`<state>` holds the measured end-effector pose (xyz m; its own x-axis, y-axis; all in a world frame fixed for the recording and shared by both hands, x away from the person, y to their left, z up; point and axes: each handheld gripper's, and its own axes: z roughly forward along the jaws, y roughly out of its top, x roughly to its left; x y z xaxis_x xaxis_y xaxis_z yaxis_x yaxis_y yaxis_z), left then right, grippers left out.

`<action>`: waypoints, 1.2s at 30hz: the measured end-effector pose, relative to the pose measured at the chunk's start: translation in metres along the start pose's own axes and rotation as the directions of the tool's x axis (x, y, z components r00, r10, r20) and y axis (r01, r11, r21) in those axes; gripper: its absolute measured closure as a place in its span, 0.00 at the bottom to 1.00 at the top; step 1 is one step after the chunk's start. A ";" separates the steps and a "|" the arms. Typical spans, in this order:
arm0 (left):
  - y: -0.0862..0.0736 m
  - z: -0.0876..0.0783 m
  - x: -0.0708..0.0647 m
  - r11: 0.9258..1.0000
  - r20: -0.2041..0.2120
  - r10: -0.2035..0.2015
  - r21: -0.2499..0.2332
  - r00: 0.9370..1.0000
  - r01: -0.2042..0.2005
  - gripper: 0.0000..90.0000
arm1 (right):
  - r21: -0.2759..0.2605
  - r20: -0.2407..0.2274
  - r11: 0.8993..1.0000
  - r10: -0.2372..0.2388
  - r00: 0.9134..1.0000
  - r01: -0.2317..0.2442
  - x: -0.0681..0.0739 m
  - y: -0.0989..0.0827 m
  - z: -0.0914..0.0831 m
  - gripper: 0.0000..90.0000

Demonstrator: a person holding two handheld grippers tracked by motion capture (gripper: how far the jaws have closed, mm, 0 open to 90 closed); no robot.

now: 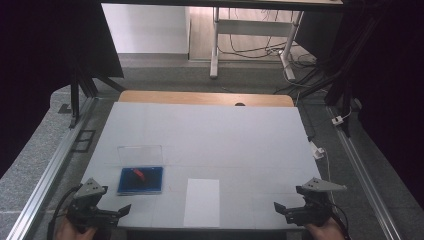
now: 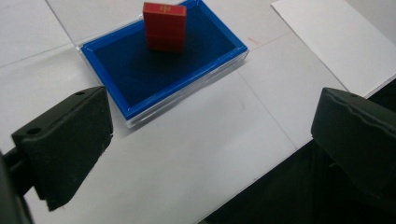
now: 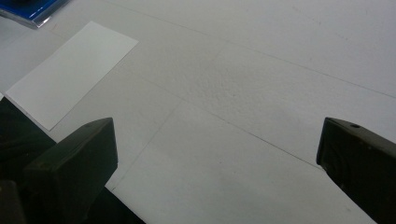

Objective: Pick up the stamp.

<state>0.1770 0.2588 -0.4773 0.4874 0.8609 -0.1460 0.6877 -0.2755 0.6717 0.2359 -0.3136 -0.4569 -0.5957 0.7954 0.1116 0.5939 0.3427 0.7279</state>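
High view: white table (image 1: 210, 135), matte, faint grid seams. Left gripper (image 1: 111, 212) at the near left corner, right gripper (image 1: 281, 210) at the near right corner, both hovering at the near edge, jaws apart, empty. Blue tray (image 1: 141, 180) sits near the near edge, left of centre, clear lid (image 1: 140, 154) lying flat just behind it, touching or nearly so. Red block (image 1: 139, 173) inside the tray, toward its far side. White paper sheet (image 1: 202, 202) lies between the grippers, long axis running near-to-far, just right of the tray, apart from it. Tray is just ahead and slightly right of the left gripper; right gripper well apart from it, so left is the nearer hand. Left gripper view: jaws wide open, nothing between them. Blue tray (image 2: 163, 88) straight ahead, shallow rectangular, glossy blue rim on a clear plastic base, dark blue felt-like floor. Red block (image 2: 164, 27) stands upright on end, flat rectangular, smooth, small mark on the top face. Paper corner (image 2: 341, 42) at upper right. Right gripper view: jaws wide open, empty, over bare table (image 3: 261, 84); paper sheet (image 3: 70, 74) to its left, tray corner (image 3: 32, 10) at the top left.
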 end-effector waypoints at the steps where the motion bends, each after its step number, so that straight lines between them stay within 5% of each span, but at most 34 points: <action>1: 0.001 0.000 0.000 1.000 -0.005 0.003 0.001 1.000 -0.003 0.00 | 0.001 -0.001 1.000 0.000 1.000 0.000 0.000 0.000 0.000 0.00; 19: 0.013 0.009 0.008 0.997 0.030 0.039 -0.064 0.999 -0.037 0.00 | 0.021 -0.012 0.999 -0.024 1.000 0.024 0.002 0.001 0.002 0.00; 36: 0.030 0.036 0.013 0.999 -0.015 0.037 -0.020 0.999 -0.037 0.00 | 0.032 -0.017 0.999 -0.032 0.999 0.033 0.002 0.001 0.003 0.00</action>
<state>0.2235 0.2464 -0.4854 0.5044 0.8564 -0.1101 0.6582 -0.2988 0.6910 0.2366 -0.3099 -0.4580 -0.6236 0.7754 0.0997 0.5914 0.3845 0.7089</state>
